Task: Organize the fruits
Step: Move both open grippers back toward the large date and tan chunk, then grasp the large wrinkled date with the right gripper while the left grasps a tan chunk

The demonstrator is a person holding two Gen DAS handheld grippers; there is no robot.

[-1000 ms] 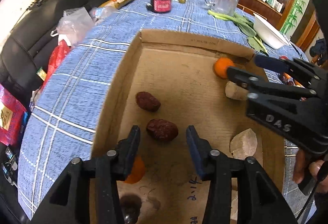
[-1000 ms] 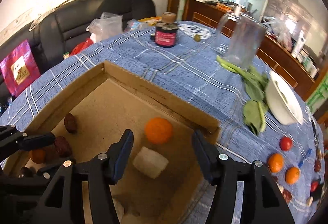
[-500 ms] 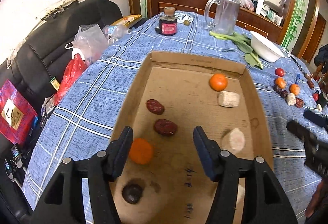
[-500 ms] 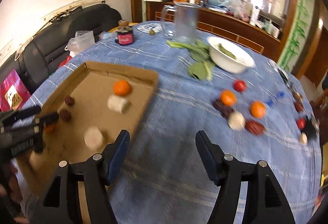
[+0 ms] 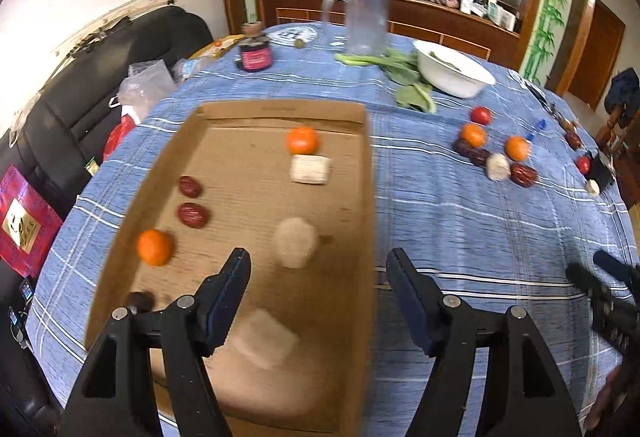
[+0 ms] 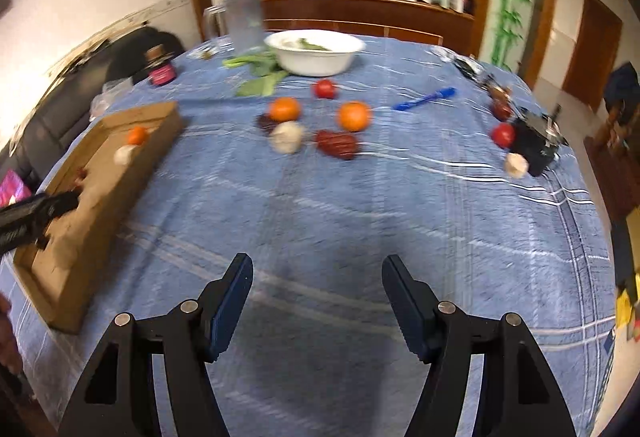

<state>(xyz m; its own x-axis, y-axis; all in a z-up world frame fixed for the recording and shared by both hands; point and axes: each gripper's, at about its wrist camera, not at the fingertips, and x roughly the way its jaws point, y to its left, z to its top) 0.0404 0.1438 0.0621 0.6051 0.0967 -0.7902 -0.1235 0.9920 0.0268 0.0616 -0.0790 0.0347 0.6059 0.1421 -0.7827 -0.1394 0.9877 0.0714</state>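
A shallow cardboard tray (image 5: 368, 197) lies on the blue checked cloth. It holds two oranges (image 5: 302, 140), two red dates (image 5: 193, 215), a dark fruit and three pale chunks (image 5: 295, 242). My left gripper (image 5: 318, 257) hovers over the tray's near right part, its jaws opening with nothing between them. More fruit lies loose on the cloth: two oranges (image 6: 353, 115), a tomato (image 6: 325, 88), a pale chunk (image 6: 286, 136) and a red date (image 6: 337, 143). My right gripper (image 6: 317, 263) stands open over bare cloth, well short of that cluster, to the right of the tray (image 6: 132, 193).
A white bowl (image 6: 316, 53), leafy greens (image 6: 260, 77), a clear jug (image 6: 240, 21) and a red jar (image 6: 161, 69) stand at the back. A blue pen (image 6: 424, 99), a black device (image 6: 536, 145), another tomato (image 6: 503, 134) and a pale chunk lie at the right. A black sofa (image 5: 80, 97) borders the table's left.
My right gripper has swung out of the tray to the right, over bare cloth. My left gripper has drawn back and right from the dates, and its jaws stand wider.
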